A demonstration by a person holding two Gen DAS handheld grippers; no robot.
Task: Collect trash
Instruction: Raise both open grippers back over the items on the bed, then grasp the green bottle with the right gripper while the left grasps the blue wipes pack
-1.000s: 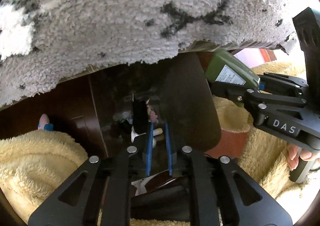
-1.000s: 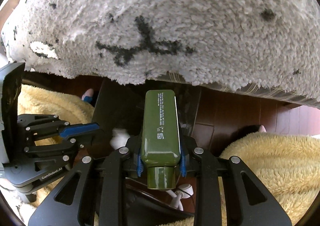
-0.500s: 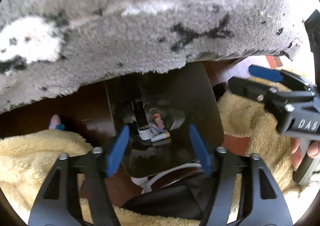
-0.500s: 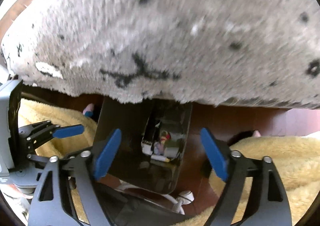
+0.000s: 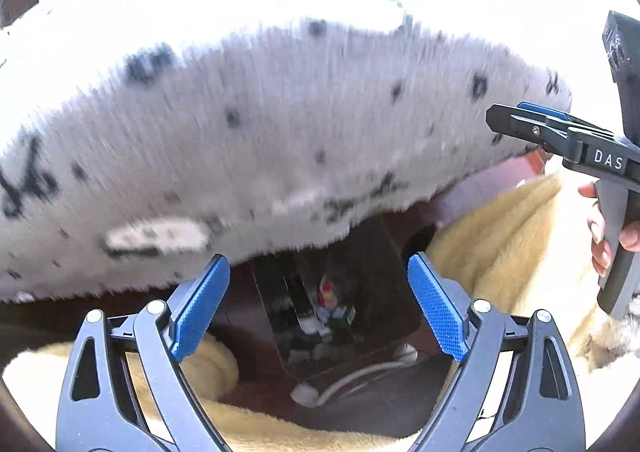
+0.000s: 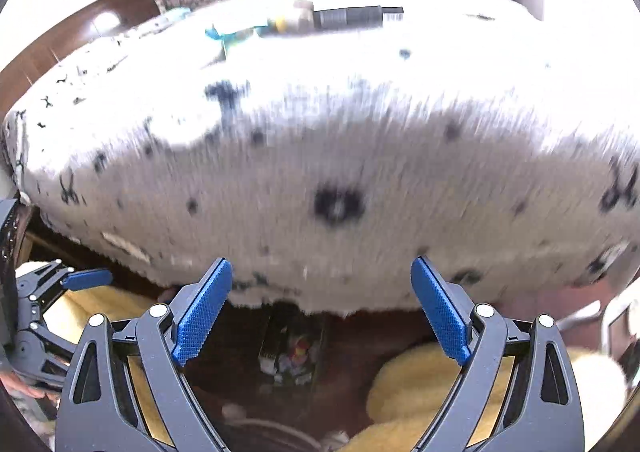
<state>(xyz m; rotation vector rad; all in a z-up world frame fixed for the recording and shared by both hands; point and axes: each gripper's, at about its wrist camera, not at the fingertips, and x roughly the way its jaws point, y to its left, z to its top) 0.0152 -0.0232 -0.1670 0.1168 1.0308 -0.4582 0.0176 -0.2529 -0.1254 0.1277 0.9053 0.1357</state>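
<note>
We hold our left claw (image 5: pixel 316 308) and right claw (image 6: pixel 320 312) spread wide, both empty. Below the shaggy grey black-flecked rug (image 5: pixel 260 139), the dark open bin (image 5: pixel 384 272) holds small mixed trash (image 5: pixel 324 312), flanked by cream fleece (image 5: pixel 500 252).

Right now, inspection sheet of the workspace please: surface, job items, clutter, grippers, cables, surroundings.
Surface: grey shaggy cover with black marks, motion-blurred.
Job's things: dark bin below the cover's edge, trash inside.
Clutter: dark tube and teal scrap on top of the cover, too blurred to identify.
Grippers: left gripper open, empty; right gripper open, empty.
Cables: white cable on the floor by the bin.
Surroundings: yellow fleece on both sides of the bin, dark wood floor.
</note>
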